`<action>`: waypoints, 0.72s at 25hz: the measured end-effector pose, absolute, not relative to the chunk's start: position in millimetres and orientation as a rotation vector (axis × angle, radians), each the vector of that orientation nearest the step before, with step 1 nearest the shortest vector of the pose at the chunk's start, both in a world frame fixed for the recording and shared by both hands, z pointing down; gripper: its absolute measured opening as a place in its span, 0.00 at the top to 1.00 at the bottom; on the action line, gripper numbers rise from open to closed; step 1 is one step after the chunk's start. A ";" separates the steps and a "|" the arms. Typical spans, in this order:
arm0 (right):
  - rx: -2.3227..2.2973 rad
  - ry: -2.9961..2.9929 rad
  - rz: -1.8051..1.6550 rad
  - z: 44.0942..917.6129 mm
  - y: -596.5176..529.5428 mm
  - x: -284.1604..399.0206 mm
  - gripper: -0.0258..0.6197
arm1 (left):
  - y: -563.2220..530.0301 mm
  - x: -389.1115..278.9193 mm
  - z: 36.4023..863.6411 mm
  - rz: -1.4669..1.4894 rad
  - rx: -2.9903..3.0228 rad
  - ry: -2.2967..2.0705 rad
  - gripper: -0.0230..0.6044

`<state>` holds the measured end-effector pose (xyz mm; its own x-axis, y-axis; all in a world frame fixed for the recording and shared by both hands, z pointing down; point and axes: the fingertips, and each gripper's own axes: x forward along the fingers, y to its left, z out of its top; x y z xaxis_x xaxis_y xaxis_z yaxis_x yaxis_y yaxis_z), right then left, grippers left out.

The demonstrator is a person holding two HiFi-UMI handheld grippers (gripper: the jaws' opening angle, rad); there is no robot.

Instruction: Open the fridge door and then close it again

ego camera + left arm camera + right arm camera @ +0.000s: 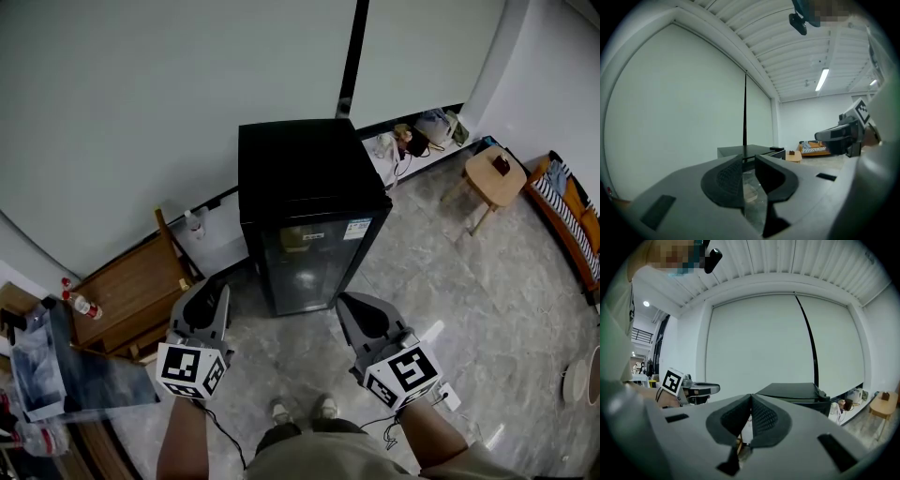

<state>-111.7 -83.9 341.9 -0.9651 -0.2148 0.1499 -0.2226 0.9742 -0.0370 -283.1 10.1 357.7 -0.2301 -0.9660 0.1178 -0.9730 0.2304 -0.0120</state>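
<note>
Task status: not started. The fridge [309, 178], a small black unit with a glass door [309, 267], stands on the floor against the pale wall, directly ahead of the person and between the two tools in the head view. The door sits flush with the cabinet, so it is closed; judging from this, both the opening and the closing remain to be done. The left gripper [217, 287] is held in front of the fridge's lower left corner and is well apart from it. Its jaws stand slightly apart with a narrow gap, and the left gripper view shows nothing between them, only the fridge top beyond. The right gripper [349, 302] is held near the lower right corner of the door and does not touch it. Its jaws are closed tip to tip and hold nothing. No handle can be made out on the door, so the grip point for the pull cannot be identified from these views. Markings: a small pale sticker [357, 229] sits at the upper right corner of the door; its print is too small to read. Each tool carries a cube with black-and-white square markers, which bear no text. No brand name is legible on the fridge.
</note>
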 end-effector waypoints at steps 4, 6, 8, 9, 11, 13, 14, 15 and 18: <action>0.325 -2.955 0.084 355.8 -86.3 -123.4 0.96 | -1.6 -294.3 374.2 0.162 1.906 -2.369 0.82; 0.320 -2.946 0.087 362.6 -87.7 -130.2 0.96 | -8.6 -301.8 384.2 0.190 1.905 -2.359 0.81; 0.315 -2.940 0.089 368.7 -88.9 -138.0 0.96 | -16.4 -308.5 394.4 0.223 1.910 -2.345 0.79; 0.312 -2.938 0.090 371.7 -89.3 -141.8 0.96 | -20.3 -310.8 399.0 0.235 1.915 -2.335 0.79; 0.305 -2.932 0.090 378.0 -90.3 -149.0 0.96 | -28.2 -314.0 407.1 0.249 1.929 -2.311 0.78; 0.302 -2.926 0.093 384.6 -92.1 -155.7 0.96 | -36.0 -316.7 415.1 0.267 1.946 -2.294 0.77; 0.302 -2.922 0.096 387.9 -93.3 -159.0 0.96 | -39.7 -318.4 419.8 0.280 1.954 -2.288 0.77; 0.303 -2.918 0.099 391.3 -94.6 -162.3 0.96 | -43.4 -320.6 425.2 0.292 1.961 -2.283 0.77; 0.301 -2.906 0.106 403.0 -99.2 -172.1 0.96 | -54.5 -329.2 445.4 0.318 1.972 -2.260 0.77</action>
<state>-172.1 -99.2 403.0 -0.9554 -0.1946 0.2221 -0.2103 0.9764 -0.0493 -329.2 -54.5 445.4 -0.1404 -0.9628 0.2310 -0.9891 0.1261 -0.0757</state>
